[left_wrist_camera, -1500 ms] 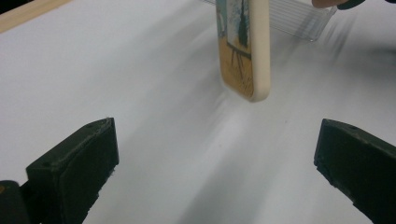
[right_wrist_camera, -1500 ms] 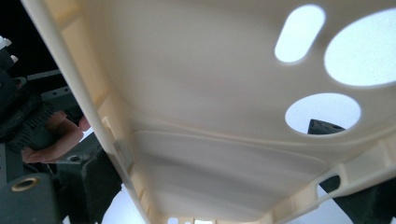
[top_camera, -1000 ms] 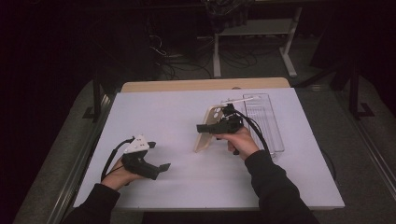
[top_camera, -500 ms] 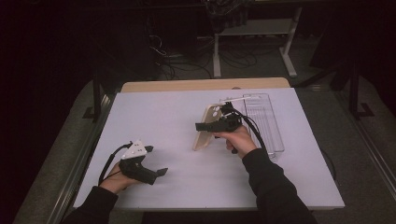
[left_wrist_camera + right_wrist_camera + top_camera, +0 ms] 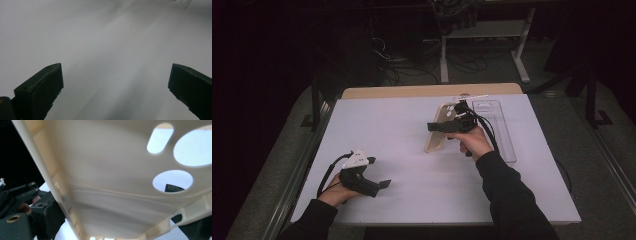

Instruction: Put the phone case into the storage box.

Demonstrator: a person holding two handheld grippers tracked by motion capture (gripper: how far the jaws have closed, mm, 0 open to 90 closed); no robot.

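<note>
Right gripper clamps a cream phone case upright on the white table; left gripper rests open at the lower left.

In the high view the phone case stands tilted just right of the frame's centre, its lower end touching the table, its camera cut-outs at the top. The right gripper's jaws are closed across its edges; in the right gripper view the case's inner face sits between the two black jaws, with three cut-outs at the upper right. A clear plastic tray lies just right of the hand. The left gripper's jaws stand wide apart over bare tabletop, holding nothing.
</note>
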